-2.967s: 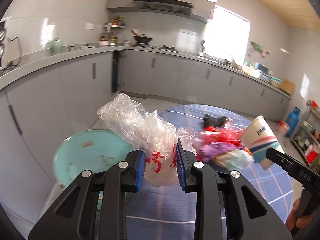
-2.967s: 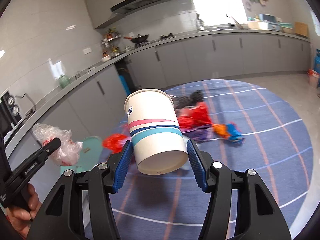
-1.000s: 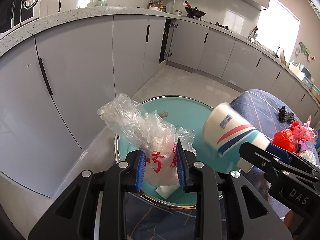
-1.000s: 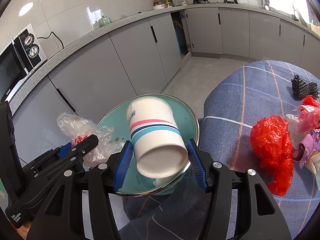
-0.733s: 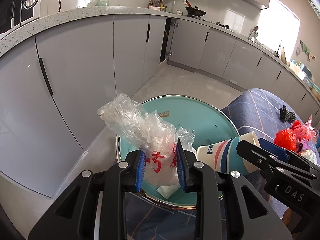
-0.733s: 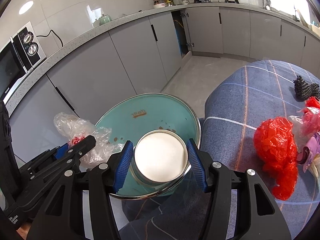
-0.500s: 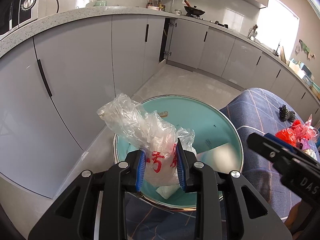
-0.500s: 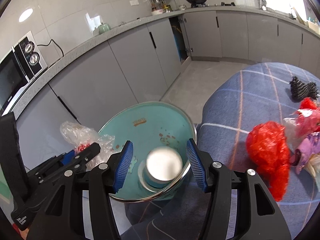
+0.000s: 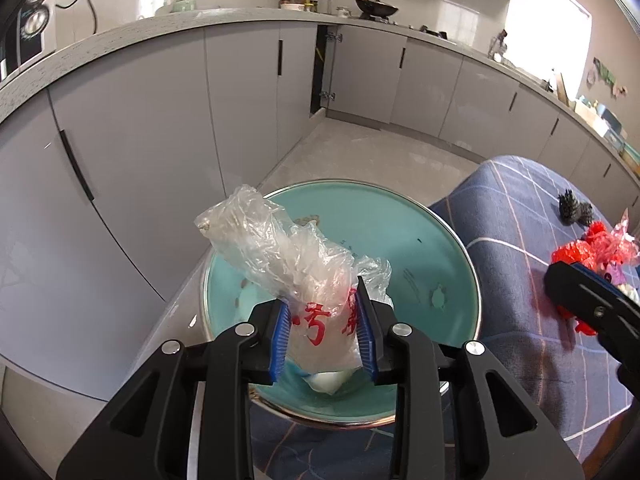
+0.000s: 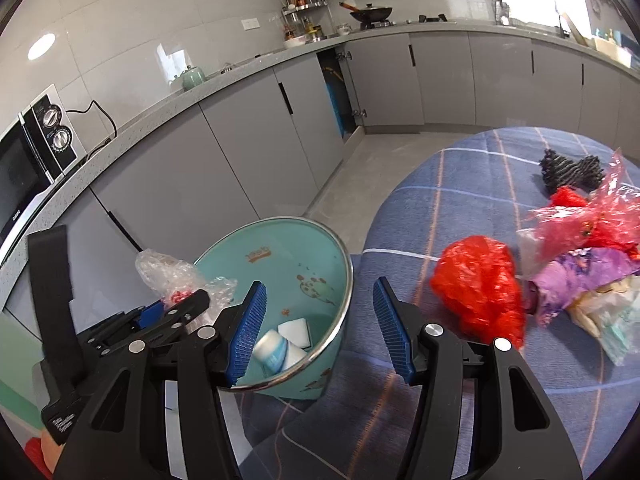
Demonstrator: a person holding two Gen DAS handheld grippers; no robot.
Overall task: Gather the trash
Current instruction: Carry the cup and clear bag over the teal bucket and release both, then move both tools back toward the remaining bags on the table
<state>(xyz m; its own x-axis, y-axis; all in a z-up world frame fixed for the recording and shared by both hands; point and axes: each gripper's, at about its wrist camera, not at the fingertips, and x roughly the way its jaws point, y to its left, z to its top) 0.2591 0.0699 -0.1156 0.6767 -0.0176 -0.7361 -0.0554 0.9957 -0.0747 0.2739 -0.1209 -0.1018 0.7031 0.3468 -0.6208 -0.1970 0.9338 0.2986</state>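
My left gripper (image 9: 322,309) holds a crumpled clear plastic bag (image 9: 280,252) with red print over the teal bin (image 9: 400,220). Its jaws are opening, with the bag still between the blue pads and touching both. My right gripper (image 10: 318,292) stands open and empty above the bin's (image 10: 280,248) rim. The striped paper cup (image 10: 272,350) lies at the bottom of the bin beside white scraps (image 10: 294,328). From the right wrist view, the left gripper (image 10: 180,308) and its bag (image 10: 168,272) show at the bin's left edge.
A round table with a blue checked cloth (image 10: 460,184) stands right of the bin. On it lie a red plastic bag (image 10: 478,284), a heap of pink and purple wrappers (image 10: 580,240) and a black object (image 10: 568,168). Grey cabinets (image 9: 240,120) run behind the bin.
The right gripper released the paper cup, which fell into the bin, then drew back to the right. The left gripper's pads have parted slightly around the bag.
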